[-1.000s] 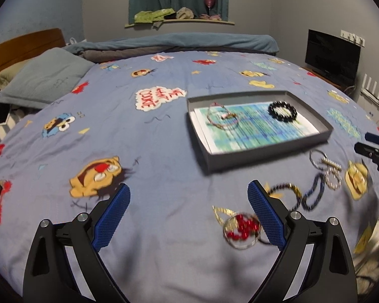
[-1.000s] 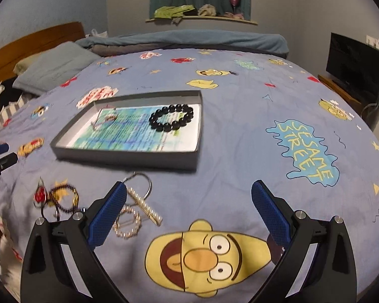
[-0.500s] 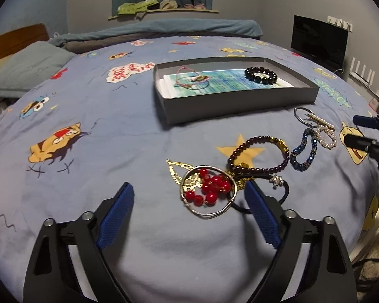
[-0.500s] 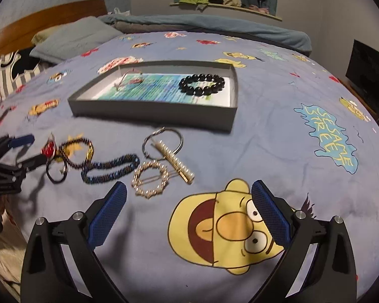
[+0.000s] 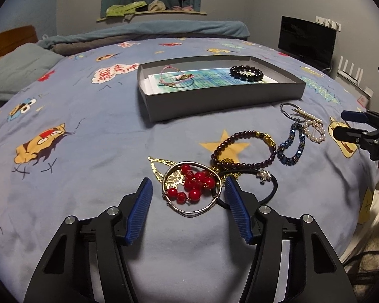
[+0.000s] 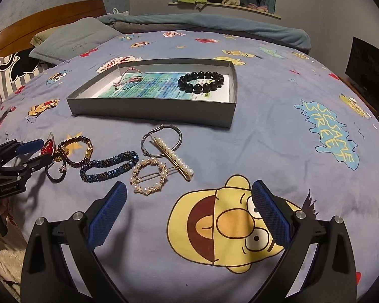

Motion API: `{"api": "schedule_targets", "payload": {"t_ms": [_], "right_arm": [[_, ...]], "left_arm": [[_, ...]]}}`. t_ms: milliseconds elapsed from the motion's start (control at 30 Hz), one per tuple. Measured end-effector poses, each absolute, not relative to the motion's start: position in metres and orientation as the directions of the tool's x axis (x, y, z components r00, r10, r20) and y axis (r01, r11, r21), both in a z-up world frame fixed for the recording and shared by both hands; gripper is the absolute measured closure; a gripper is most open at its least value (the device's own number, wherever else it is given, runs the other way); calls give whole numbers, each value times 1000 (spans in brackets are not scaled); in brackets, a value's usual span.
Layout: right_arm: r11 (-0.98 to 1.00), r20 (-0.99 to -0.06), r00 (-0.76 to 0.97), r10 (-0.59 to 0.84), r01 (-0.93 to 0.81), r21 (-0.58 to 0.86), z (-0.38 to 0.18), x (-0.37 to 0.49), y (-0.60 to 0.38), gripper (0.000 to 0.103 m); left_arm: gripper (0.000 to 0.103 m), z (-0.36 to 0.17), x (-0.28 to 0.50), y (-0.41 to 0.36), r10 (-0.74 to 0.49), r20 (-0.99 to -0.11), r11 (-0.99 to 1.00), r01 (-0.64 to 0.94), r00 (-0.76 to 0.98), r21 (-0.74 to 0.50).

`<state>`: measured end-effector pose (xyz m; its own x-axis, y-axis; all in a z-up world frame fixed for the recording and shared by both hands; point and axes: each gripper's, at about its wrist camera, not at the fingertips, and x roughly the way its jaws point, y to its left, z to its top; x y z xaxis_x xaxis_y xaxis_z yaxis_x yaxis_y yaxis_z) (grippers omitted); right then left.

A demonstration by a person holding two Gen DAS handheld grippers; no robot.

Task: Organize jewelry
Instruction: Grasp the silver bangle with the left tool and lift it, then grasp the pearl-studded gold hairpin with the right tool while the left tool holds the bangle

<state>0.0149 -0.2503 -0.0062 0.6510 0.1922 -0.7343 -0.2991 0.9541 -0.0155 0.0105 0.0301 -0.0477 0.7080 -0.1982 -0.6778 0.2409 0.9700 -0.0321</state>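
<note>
A grey tray point(image 5: 214, 106) point(image 6: 149, 112) on the bed holds a black bead bracelet point(image 5: 246, 72) point(image 6: 201, 82) and a pink string bracelet point(image 5: 175, 77). My left gripper point(image 5: 188, 190) is open, its fingers on either side of a silver ring with red beads point(image 5: 193, 189). Beside it lie a dark red bead bracelet point(image 5: 242, 150), a black hair tie point(image 5: 261, 179), a blue bead bracelet point(image 5: 291, 144) point(image 6: 108, 166). My right gripper point(image 6: 189, 194) is open and empty, just right of a pearl ring clip point(image 6: 149, 175) and a pearl bar clip point(image 6: 174, 157).
A silver hoop point(image 6: 161, 140) lies in front of the tray. The bed's blue cartoon cover point(image 6: 290, 126) spreads right. Pillows point(image 6: 73, 38) and a wooden headboard point(image 6: 38, 22) are at the far left, a black screen point(image 5: 307, 40) at the right wall.
My left gripper has moved forward and narrowed its opening, so its fingers now flank the red bead ring. My right gripper has edged closer to the pearl clips.
</note>
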Motion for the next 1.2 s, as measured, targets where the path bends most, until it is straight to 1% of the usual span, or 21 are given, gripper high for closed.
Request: {"api": "schedule_targets", "payload": {"t_ms": [133, 167, 500, 700, 733, 767, 800, 867, 900, 967, 1033, 1200], "right_arm": [[954, -735, 649, 194, -300, -13, -6, 15, -250, 5], [954, -735, 649, 195, -301, -13, -6, 15, -250, 5], [954, -738, 645, 198, -300, -7, -9, 16, -251, 5], [956, -711, 662, 236, -291, 47, -4, 24, -255, 6], [955, -704, 670, 236, -293, 42, -3, 25, -254, 12], [955, -706, 671, 228, -295, 28, -3, 28, -252, 23], [954, -708, 669, 225, -298, 21, -3, 30, -250, 28], [952, -720, 655, 227, -305, 22, -6, 36, -247, 49], [952, -723, 653, 226, -307, 21, -7, 38, -247, 55], [949, -727, 648, 226, -315, 14, -8, 41, -244, 70], [944, -730, 638, 244, -329, 28, -8, 44, -242, 78], [930, -746, 614, 259, -368, 20, -9, 49, -236, 80]], "left_arm": [[51, -48, 11, 31, -219, -674, 967, 251, 706, -51], [52, -48, 11, 31, -217, -674, 967, 251, 706, -49], [52, -48, 9, 30, -213, -666, 966, 254, 714, -37], [52, -39, 9, 27, -205, -648, 967, 256, 733, -16], [52, -37, 10, 28, -209, -645, 966, 256, 735, -21], [52, -36, 10, 28, -211, -643, 966, 256, 736, -23], [52, -35, 10, 28, -212, -641, 966, 256, 738, -25], [52, -33, 10, 28, -212, -639, 966, 257, 740, -23], [52, -33, 10, 28, -211, -638, 966, 257, 740, -21], [52, -33, 10, 28, -213, -637, 966, 257, 740, -24], [52, -32, 9, 29, -217, -638, 966, 259, 739, -29], [52, -32, 9, 30, -221, -638, 965, 258, 738, -35]]}}
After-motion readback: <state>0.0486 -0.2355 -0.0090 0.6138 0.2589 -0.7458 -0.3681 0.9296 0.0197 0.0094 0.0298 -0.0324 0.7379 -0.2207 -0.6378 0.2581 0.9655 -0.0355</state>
